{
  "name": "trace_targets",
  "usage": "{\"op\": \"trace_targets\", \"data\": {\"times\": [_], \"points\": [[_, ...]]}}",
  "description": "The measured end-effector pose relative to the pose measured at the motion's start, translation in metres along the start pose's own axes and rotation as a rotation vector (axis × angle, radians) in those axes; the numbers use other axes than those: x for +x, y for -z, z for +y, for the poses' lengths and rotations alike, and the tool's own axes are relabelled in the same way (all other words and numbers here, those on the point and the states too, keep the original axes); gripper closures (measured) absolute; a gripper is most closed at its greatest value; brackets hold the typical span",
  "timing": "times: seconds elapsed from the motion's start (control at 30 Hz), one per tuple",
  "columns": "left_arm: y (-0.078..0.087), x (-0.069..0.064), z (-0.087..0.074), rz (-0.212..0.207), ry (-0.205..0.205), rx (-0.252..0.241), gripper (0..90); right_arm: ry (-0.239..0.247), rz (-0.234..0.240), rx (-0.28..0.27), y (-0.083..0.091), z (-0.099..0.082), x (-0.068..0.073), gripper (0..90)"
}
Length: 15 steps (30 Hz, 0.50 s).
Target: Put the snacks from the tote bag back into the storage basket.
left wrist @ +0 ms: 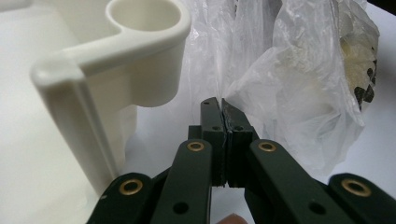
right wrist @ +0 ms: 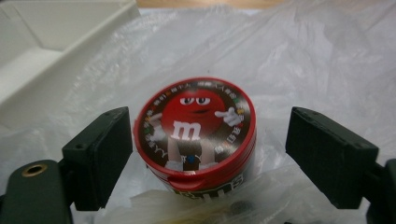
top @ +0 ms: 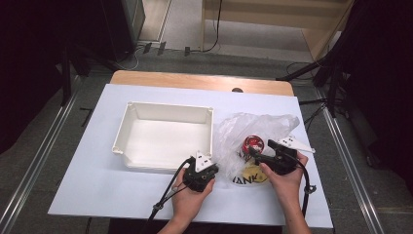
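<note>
White tray [top: 127, 146] is set at 9 o'clock on the table, nothing seen in it. Left gripper [top: 208, 171] is parked at the tray's near right corner, about 6 o'clock; in the left gripper view its jaws are pressed together on a fold of the clear plastic bag [left wrist: 299, 93]. Risk: the film is thin, so a pull from here could tear it or let it slip out, and the bag mouth would then fall back over the contents.

The red candy tub [top: 253, 144] sits at 3 o'clock on the table, inside the crumpled bag. Right gripper [right wrist: 208, 158] is placed around it with jaws spread wide; one pad appears to be touching or nearly touching the lid's rim, the other is well apart, so nothing is clamped. Risk: film may be caught between pad and tub on closing, giving a slippery hold; an off-centre squeeze on the round wall could tip or shoot the tub out.

Writing: a white "m" on the red lid, with small print around the rim too fine to be read; "ANK" is readable on the yellow packet [top: 252, 176] near the tub, at 5 o'clock.
</note>
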State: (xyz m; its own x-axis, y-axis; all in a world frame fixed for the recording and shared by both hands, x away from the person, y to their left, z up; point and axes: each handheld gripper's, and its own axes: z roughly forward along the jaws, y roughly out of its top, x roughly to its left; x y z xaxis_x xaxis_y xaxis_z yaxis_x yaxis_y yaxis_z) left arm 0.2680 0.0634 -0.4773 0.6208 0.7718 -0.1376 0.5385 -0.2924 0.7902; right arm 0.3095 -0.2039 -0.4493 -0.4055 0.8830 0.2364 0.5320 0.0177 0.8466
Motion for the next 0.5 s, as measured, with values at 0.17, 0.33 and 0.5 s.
{"op": "trace_targets", "data": {"times": [0.17, 0.33, 0.5], "points": [[0.000, 0.000, 0.000, 0.001, -0.002, 0.000, 90.0, 0.013, -0.006, 0.037, -0.009, -0.007, 0.002, 14.3], [0.000, 0.000, 0.000, 0.001, -0.002, 0.003, 90.0, 0.020, -0.019, 0.051, -0.014, -0.010, 0.004, 14.9], [0.000, 0.000, 0.000, -0.002, -0.001, 0.002, 90.0, 0.024, -0.026, 0.068, -0.022, -0.015, 0.005, 16.6]]}}
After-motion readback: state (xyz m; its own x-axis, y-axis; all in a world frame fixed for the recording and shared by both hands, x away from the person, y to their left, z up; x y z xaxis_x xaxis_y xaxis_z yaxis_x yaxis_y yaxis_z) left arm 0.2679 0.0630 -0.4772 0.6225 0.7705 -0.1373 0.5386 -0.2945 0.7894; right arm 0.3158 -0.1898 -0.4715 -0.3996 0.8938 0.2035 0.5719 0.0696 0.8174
